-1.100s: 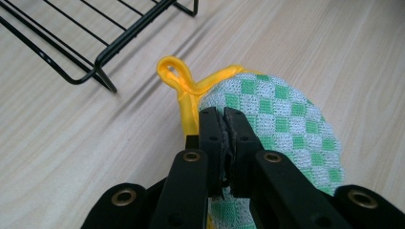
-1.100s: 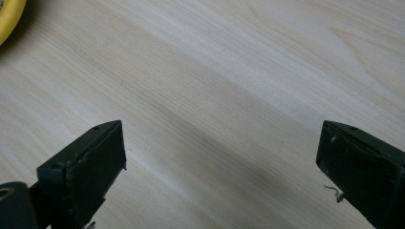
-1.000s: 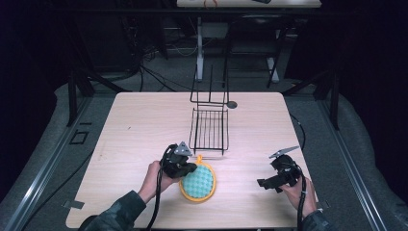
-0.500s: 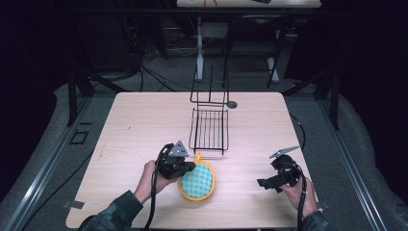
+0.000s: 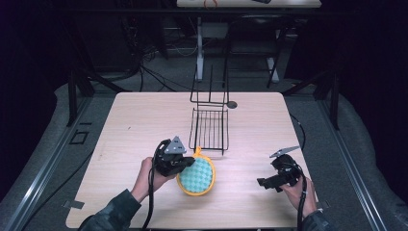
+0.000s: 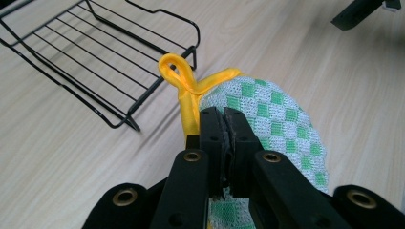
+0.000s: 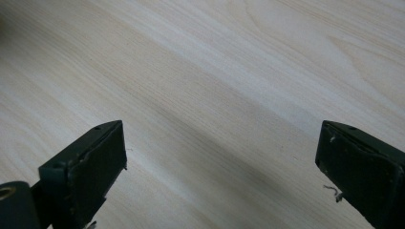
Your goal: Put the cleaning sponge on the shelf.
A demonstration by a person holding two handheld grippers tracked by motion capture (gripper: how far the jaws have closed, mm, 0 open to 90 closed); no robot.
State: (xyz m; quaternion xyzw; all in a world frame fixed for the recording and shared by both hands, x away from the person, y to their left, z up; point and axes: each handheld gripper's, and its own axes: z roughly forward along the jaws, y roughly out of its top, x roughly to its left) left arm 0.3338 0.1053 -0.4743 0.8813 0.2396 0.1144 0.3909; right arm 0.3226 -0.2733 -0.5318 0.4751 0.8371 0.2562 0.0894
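A pale wood-grain rectangular table [image 5: 144, 125] stands on a grey floor [image 5: 365, 159] in a dark room. Behind it, black cables [image 5: 159, 77] trail around a white table leg [image 5: 199, 53].

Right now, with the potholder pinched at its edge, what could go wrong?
1. The left gripper holds the potholder only by its yellow rim, so the cloth may slip out or sag.
2. The hanging loop lies close to the wire rack and could snag on its corner.
3. The right gripper, jaws open, is far off and cannot steady it.
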